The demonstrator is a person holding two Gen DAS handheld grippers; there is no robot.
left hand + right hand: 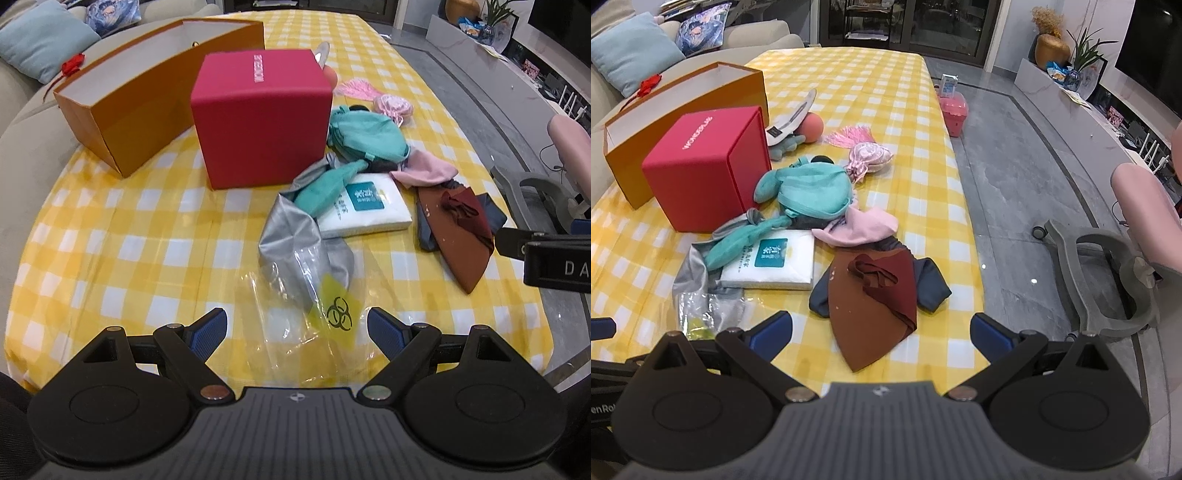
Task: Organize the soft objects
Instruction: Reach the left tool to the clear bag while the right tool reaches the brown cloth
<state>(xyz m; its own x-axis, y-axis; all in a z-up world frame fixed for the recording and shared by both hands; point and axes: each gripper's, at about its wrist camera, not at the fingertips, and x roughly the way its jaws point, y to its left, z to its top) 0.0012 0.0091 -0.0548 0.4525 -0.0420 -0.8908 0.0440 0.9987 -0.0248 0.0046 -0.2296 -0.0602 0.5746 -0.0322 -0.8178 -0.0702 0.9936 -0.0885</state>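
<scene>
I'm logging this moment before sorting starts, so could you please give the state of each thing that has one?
Left gripper: open, empty.
Right gripper: open, empty.
Orange paper gift bag: lying on its side, mouth open.
Red cube box: closed, upright.
White tissue pack: flat, sealed.
Brown cloth pouch: lying flat.

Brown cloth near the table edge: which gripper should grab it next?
Right. The brown cloth lies straight ahead of the open right gripper; the left gripper, also open, faces the clear bag instead.
</scene>
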